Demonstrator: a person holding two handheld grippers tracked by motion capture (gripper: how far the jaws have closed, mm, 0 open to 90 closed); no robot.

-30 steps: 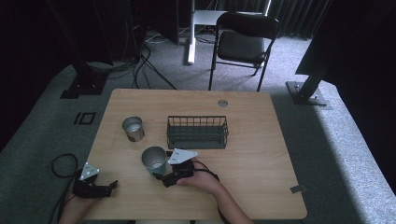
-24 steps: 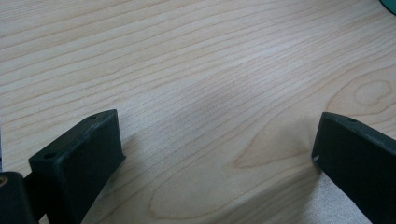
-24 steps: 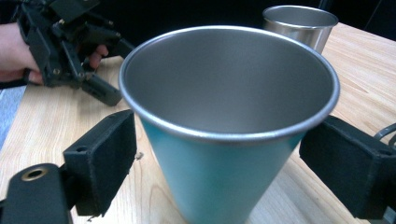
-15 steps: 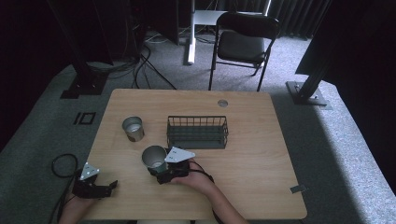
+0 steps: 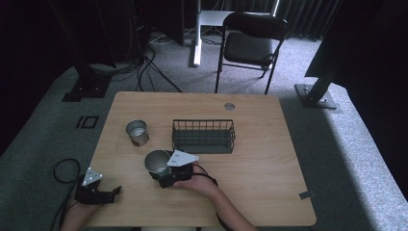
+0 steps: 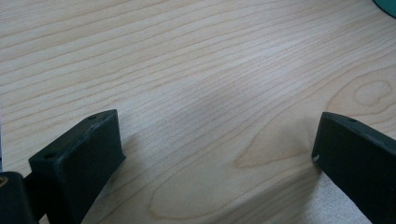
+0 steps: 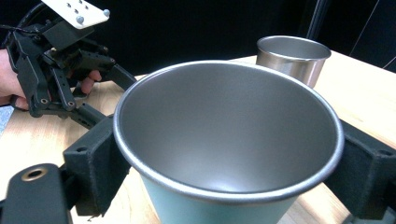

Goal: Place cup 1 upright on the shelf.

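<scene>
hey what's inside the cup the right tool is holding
Nothing visible: the cup between the right tool jaws shows bare metal walls. Its near rim hides part of the bottom.

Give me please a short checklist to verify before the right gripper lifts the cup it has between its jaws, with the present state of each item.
1. Cup sits between the jaws of the right gripper: ok, one jaw stands on each side of its wall.
2. Jaws press firmly on the cup: cannot tell, the contact is hidden behind the rim.
3. Cup is empty: ok, the inside is bare metal.
4. Left gripper is out of the way: ok, it is open near the table's front left corner, nothing between its jaws.
5. Second cup and wire basket are apart from the held cup: ok, both stand farther back.
</scene>
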